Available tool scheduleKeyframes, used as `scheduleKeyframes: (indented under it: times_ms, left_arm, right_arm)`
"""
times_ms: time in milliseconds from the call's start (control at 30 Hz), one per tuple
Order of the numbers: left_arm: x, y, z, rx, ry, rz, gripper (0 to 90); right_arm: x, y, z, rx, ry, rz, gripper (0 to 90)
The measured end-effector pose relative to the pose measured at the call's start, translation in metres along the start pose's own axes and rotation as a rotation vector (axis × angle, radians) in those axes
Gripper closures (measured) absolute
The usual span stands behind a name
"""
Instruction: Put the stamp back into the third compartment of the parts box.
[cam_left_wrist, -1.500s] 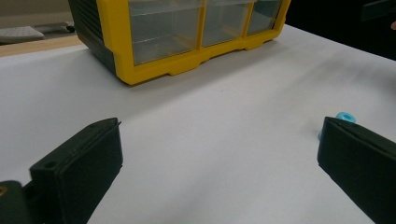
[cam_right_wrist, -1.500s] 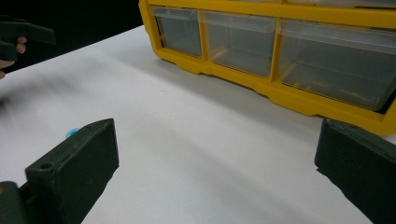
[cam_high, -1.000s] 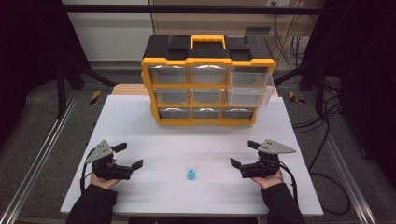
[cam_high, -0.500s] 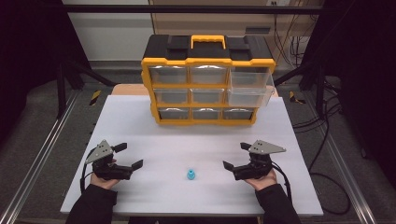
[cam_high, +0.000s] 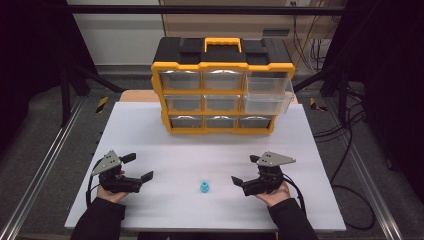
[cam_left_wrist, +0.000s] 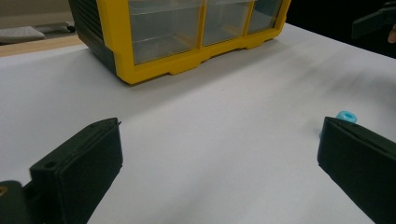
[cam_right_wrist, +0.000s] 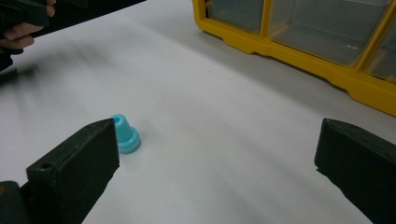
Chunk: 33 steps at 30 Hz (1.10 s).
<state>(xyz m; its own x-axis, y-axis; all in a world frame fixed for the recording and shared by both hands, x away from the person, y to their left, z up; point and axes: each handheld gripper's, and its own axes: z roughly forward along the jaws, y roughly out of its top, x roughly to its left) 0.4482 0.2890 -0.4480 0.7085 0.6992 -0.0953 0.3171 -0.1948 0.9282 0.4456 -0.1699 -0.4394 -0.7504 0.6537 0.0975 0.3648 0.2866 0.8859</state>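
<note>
Low in the frame we hold both tools over the white tabletop (cam_high: 150, 135): left tool (cam_high: 138, 168) at lower left, jaws apart; right tool (cam_high: 245, 171) at lower right, jaws apart, nothing gripped. Small blue cap (cam_high: 204, 187) sits between them, low centre, nearer the right tool. Yellow drawer organizer (cam_high: 222, 92) stands at upper centre, its upper-right drawer pulled out.
</note>
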Motion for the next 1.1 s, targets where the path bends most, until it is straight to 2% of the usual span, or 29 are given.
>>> scheduleKeyframes:
  times_ms: [1100]
  left_arm:
    - [0.0,0.0,0.001,0.005,0.003,0.004,0.0]
  right_arm:
    - [0.03,0.019,0.03,0.088,0.071,-0.066,0.5]
